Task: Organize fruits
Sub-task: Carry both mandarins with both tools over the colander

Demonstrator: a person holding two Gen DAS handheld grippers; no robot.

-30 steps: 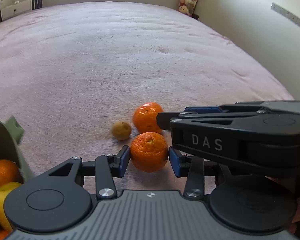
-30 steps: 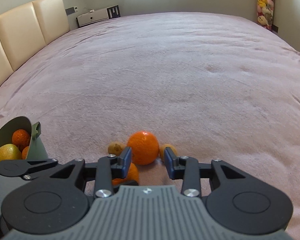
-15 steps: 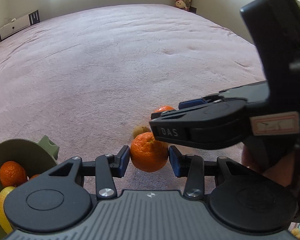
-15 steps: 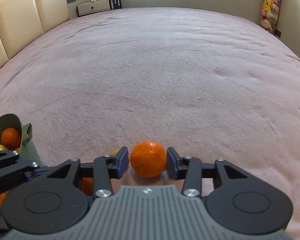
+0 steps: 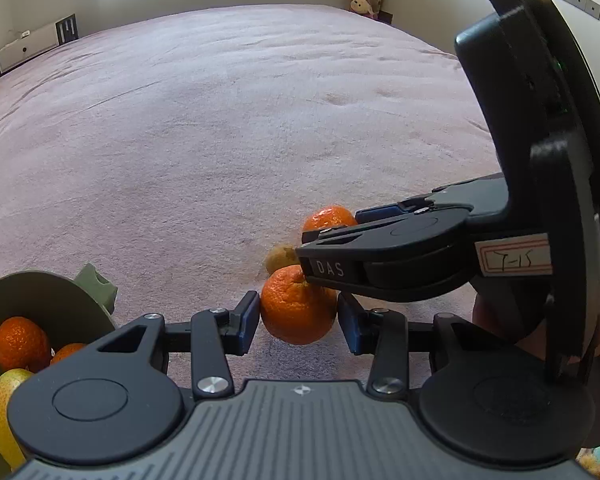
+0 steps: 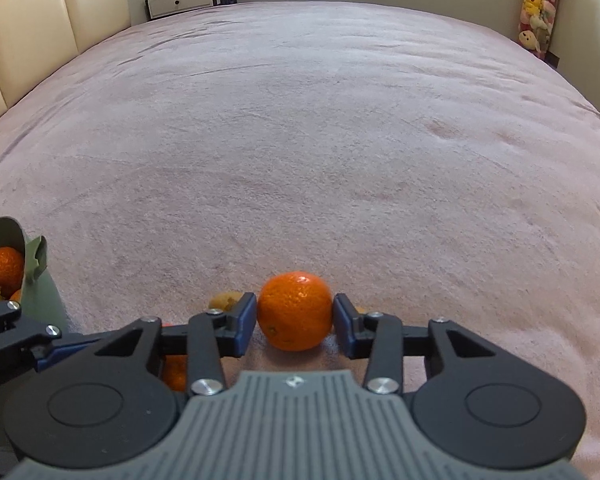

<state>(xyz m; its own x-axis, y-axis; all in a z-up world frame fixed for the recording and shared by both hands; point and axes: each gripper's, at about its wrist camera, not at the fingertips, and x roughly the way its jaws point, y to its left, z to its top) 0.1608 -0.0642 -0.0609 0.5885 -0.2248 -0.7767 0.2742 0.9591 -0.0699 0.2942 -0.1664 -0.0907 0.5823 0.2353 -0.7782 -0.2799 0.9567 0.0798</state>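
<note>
— What have we got in the left gripper (image 5: 298, 321)?

— It is clamped across the middle of the near orange (image 5: 296, 312), a blue pad touching each flank, the jaws only partly apart. The right gripper (image 6: 295, 322) sits the same way on the far orange (image 6: 295, 308). Its jaws have just been opening a little, yet the pads look to be touching the peel on both sides.

— How do we expect these to handle?

— Light, round and slightly yielding, we think, with a dimpled skin that grips well. They will roll if released on the soft cover, and a hard squeeze could bruise them. The widest part is the place to hold, which is where we are.

— And round about?

— Both oranges are low over the pink bedspread (image 5: 220, 140), close together, and the right gripper's finger crosses just above our near one. A small brownish fruit (image 5: 279, 257) lies beside them. The green bowl (image 5: 40, 280) to the left already holds oranges and a yellow fruit, so that is where we would take these.
</note>
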